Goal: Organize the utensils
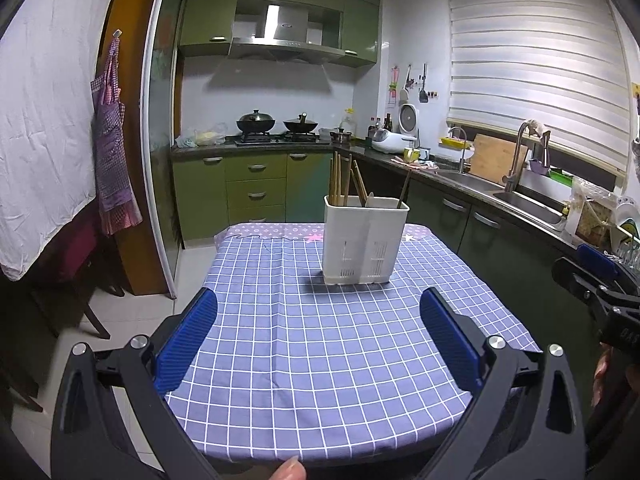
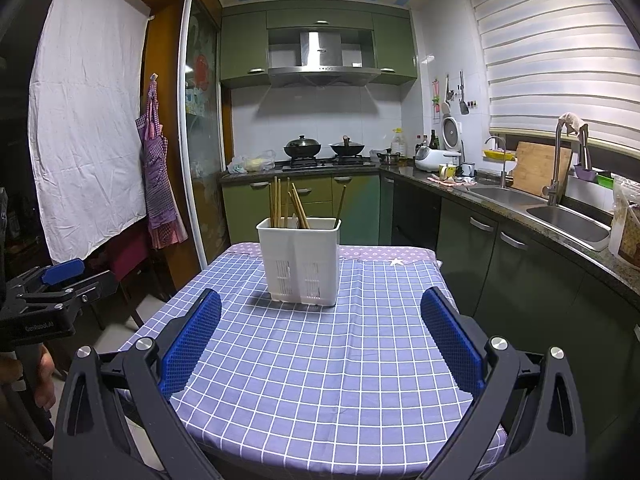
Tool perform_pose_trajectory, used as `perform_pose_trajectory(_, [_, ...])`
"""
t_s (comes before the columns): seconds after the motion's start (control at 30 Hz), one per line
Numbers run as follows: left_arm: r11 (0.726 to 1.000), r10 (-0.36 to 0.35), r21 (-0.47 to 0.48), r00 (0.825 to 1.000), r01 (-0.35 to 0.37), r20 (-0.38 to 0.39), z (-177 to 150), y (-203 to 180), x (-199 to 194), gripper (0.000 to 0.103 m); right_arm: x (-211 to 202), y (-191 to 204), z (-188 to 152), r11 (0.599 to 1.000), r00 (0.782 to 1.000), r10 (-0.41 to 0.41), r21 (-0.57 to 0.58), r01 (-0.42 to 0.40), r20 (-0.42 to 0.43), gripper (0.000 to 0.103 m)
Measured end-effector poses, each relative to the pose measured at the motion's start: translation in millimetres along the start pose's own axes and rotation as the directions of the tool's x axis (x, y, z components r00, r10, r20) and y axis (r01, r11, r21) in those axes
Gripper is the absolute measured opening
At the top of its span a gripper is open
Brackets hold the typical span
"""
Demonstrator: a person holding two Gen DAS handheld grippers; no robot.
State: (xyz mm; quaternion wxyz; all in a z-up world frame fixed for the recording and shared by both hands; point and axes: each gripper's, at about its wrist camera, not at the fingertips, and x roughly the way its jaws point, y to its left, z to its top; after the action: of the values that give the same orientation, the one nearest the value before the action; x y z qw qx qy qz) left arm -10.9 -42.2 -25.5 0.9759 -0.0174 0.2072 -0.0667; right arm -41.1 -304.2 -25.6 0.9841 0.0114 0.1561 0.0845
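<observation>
Left wrist view: left tongs (image 1: 318,344) hang wide open and hold nothing above the near edge of the checked cloth (image 1: 312,360) on the worktop. Beyond them, toward the far edge, stands a white caddy (image 1: 364,240) with chopsticks (image 1: 340,180) upright in it. Right tongs (image 2: 320,344) also gape wide with nothing between them, over the same cloth, the caddy ahead and slightly left.
</observation>
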Motion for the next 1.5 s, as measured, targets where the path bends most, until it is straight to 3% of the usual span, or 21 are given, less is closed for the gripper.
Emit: perform_pose_trajectory(1.5, [1.0,-0.018,0.001,1.0,0.018,-0.019,0.5,1.4,1.5,0.096,3.6,1.5,-3.9,1.0,1.0,0.009,-0.003,-0.009,-0.012,0.098])
